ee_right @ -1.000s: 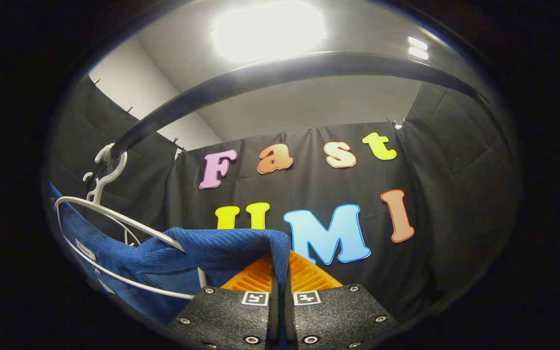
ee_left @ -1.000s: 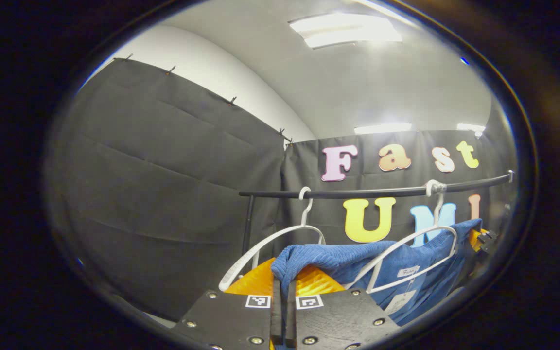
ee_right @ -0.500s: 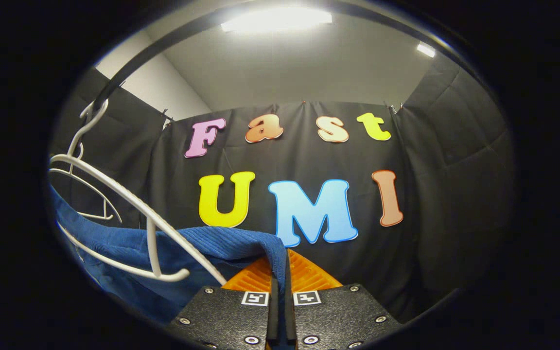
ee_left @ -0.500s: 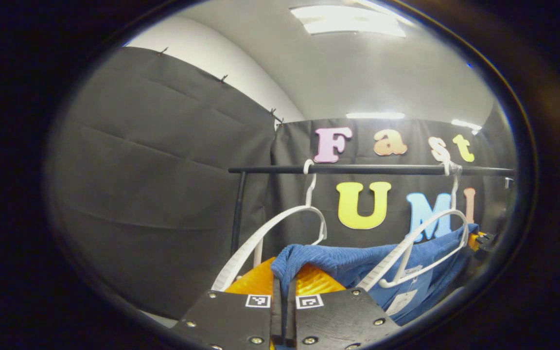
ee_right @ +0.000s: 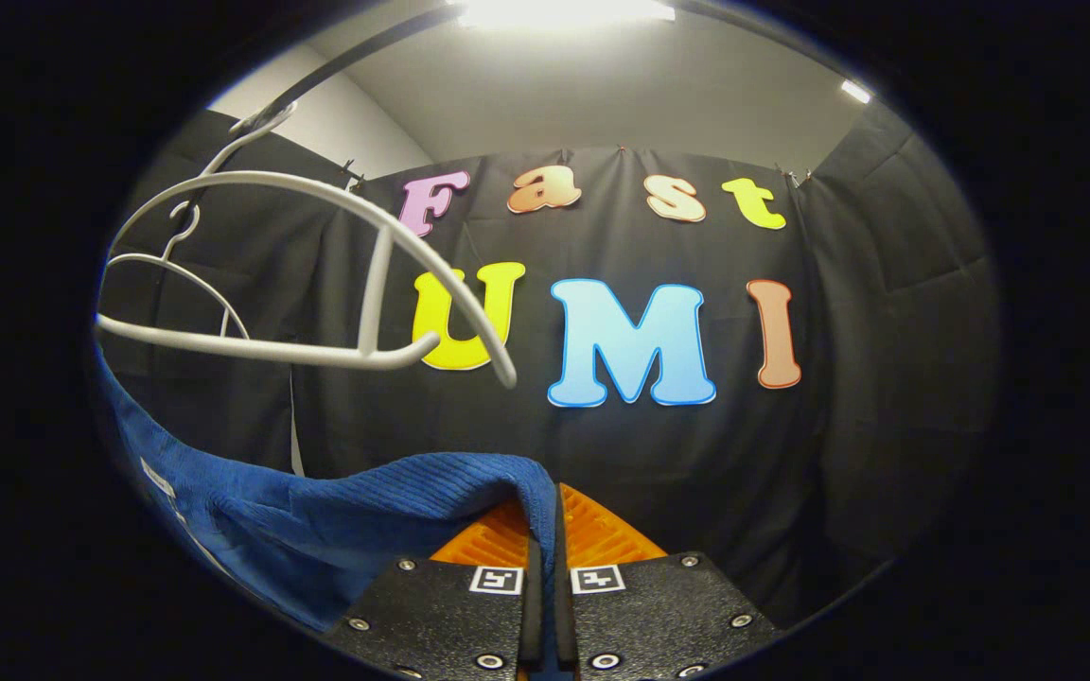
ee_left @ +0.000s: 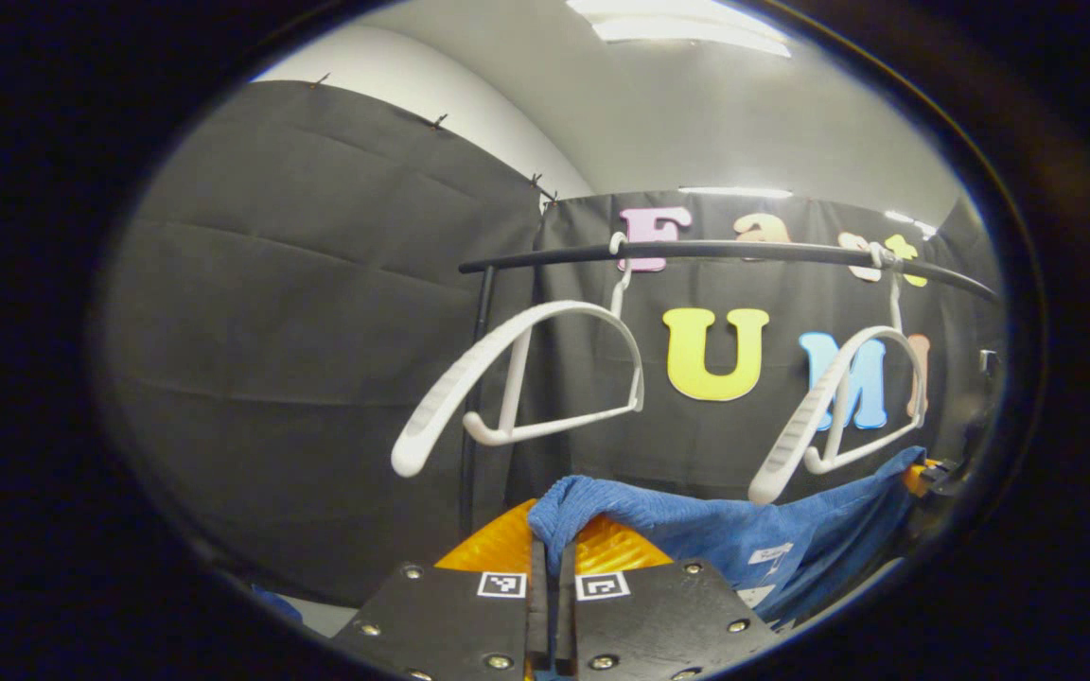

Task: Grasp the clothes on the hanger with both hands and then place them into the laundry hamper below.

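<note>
Blue knit garment (ee_left: 696, 525) is off both hangers, slung btwn the two grippers below the rail. Left gripper (ee_left: 550, 558) has its fingers pressed together w/ a fold of cloth pinched in the slot; fabric bunches over the tips and runs off to the right. Right gripper (ee_right: 545, 530) same deal: fingers closed on the other end of the garment (ee_right: 337, 511), cloth draping down and left.

White hanger (ee_left: 517, 374) near the rail's post hangs bare, tilted. Second hanger (ee_left: 838, 411) further along the black rail (ee_left: 725, 251) also bare, its lower end just above the cloth, can't tell if touching. In right gripper view that closer hanger (ee_right: 318, 274) sits well above the fabric, nothing on it.

Progress est.: grasp w/ both hands done, pull-off from hanger looks done. Left: lower the garment, get it over the hamper, release both ends.

Containers: hamper can't be judged from these views, so contents unknown. Cameras point up/forward at booth wall and ceiling lights.
</note>
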Tool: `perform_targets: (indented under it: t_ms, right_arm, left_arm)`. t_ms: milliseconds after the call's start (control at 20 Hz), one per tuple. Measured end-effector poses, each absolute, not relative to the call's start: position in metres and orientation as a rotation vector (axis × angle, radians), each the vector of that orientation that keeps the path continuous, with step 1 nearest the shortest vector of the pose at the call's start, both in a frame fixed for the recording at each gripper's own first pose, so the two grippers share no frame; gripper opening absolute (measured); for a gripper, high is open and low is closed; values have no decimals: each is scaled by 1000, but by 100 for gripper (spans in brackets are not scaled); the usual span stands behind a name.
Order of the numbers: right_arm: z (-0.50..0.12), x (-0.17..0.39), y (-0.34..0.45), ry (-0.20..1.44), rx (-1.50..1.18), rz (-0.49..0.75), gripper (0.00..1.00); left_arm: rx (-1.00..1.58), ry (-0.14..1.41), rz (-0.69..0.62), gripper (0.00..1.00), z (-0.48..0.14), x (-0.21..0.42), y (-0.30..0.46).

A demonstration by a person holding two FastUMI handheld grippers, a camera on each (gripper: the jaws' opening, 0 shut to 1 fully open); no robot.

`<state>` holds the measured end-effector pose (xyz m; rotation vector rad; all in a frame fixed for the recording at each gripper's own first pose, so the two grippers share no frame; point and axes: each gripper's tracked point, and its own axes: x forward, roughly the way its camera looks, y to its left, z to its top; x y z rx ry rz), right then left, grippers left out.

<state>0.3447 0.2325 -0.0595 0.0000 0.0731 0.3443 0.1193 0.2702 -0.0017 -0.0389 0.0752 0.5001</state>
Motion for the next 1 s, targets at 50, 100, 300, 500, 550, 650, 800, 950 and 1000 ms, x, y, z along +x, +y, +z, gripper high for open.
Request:
perform_targets:
  t_ms: [50, 100, 300, 500, 550, 650, 800, 950, 1000]
  right_arm:
    - [-62, 337, 235, 83, -2, 354, 5]
    - [-62, 329, 237, 86, 1, 362, 4]
    - [-51, 291, 246, 86, 1, 399, 4]
    - [-32, 251, 250, 61, 12, 404, 5]
    - [-28, 241, 250, 62, 13, 404, 4]
    - [-20, 222, 246, 54, 6, 399, 4]
    - [-8, 196, 237, 39, 15, 374, 5]
    - [5, 168, 232, 48, 29, 357, 4]
    - [11, 159, 230, 44, 30, 348, 4]
  left_arm:
    - [-33, 78, 496, 4, -4, 114, 267]
    - [-26, 80, 492, 4, -6, 110, 266]
    - [-30, 91, 464, 4, -9, 91, 255]
    - [-28, 93, 387, 9, -5, 81, 239]
    - [-28, 88, 369, 9, -2, 78, 236]
    - [-36, 77, 333, 4, 3, 74, 226]
    - [-33, 71, 273, 4, 9, 67, 216]
    - [-29, 52, 234, 4, 16, 50, 210]
    - [-25, 46, 220, 4, 18, 46, 207]
